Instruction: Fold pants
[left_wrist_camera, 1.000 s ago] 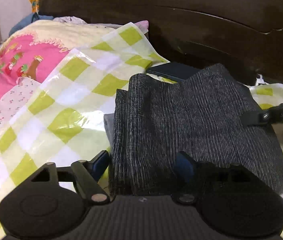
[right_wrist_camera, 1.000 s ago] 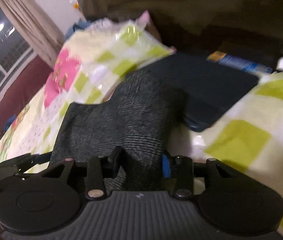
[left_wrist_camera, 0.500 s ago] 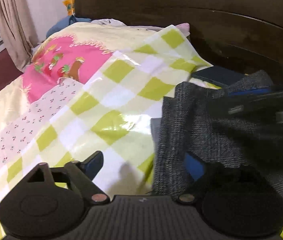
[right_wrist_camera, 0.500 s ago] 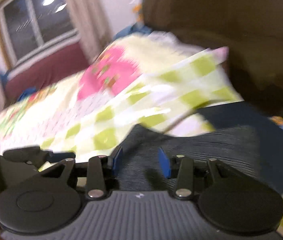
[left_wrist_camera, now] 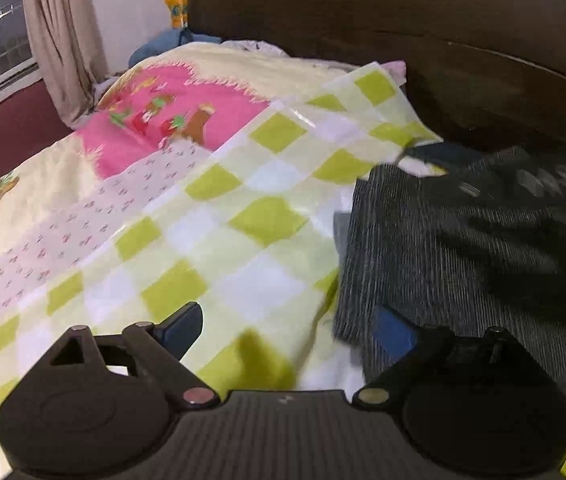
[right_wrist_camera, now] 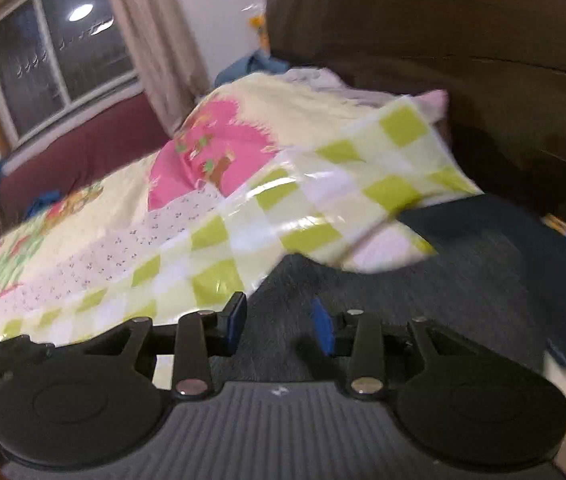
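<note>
In the left wrist view, the left gripper (left_wrist_camera: 287, 328) sits at lower centre, fully released; its jaws have just been opening, with only the checkered bedspread (left_wrist_camera: 219, 248) between them. The folded pants (left_wrist_camera: 463, 264) lie at right on the bed, long axis running from lower frame toward the headboard (left_wrist_camera: 423, 40) at top; their left edge is beside the right finger (left_wrist_camera: 395, 330). In the right wrist view, the right gripper (right_wrist_camera: 279, 322) is partly open over the pants (right_wrist_camera: 423, 304); contact cannot be determined.
</note>
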A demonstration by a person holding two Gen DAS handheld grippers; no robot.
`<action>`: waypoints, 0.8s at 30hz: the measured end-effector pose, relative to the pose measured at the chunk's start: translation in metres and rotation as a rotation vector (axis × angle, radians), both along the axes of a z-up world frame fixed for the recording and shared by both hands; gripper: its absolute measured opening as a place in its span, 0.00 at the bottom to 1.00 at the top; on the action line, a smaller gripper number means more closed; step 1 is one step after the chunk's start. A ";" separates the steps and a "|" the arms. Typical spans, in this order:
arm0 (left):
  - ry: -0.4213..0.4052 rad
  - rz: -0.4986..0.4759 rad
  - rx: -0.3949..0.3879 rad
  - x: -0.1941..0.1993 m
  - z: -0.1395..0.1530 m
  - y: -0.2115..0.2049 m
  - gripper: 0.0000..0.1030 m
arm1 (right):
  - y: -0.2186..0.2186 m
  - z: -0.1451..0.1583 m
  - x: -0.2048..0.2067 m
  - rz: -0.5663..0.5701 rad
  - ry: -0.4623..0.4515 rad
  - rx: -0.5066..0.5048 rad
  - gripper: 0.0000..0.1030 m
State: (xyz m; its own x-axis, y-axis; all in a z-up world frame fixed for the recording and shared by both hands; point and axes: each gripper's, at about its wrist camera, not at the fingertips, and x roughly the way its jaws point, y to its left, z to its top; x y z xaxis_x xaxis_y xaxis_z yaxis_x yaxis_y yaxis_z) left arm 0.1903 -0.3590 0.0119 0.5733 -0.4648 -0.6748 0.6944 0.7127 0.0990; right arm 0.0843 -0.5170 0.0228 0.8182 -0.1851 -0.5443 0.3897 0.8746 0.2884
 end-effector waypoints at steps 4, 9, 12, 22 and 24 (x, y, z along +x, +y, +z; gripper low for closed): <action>0.015 0.030 0.062 -0.012 0.000 0.013 1.00 | 0.006 -0.027 -0.017 -0.028 0.096 0.000 0.31; 0.032 0.042 0.048 -0.044 0.009 0.041 1.00 | 0.045 0.012 -0.071 0.003 -0.020 0.011 0.36; 0.072 0.032 -0.003 -0.072 0.014 0.060 1.00 | 0.080 0.019 -0.112 0.032 -0.023 0.026 0.37; 0.056 -0.012 -0.083 -0.173 0.027 0.119 1.00 | 0.154 0.033 -0.197 0.042 0.007 0.069 0.41; 0.066 -0.008 -0.110 -0.186 0.030 0.133 1.00 | 0.169 0.036 -0.208 0.054 0.017 0.064 0.43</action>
State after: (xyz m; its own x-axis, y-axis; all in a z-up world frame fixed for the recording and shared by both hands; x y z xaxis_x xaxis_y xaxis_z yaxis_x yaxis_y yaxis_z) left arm 0.0041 -0.2262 0.0419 0.5255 -0.5423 -0.6555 0.7023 0.7114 -0.0255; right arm -0.1235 -0.3481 0.0586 0.8164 -0.1051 -0.5679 0.3479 0.8744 0.3383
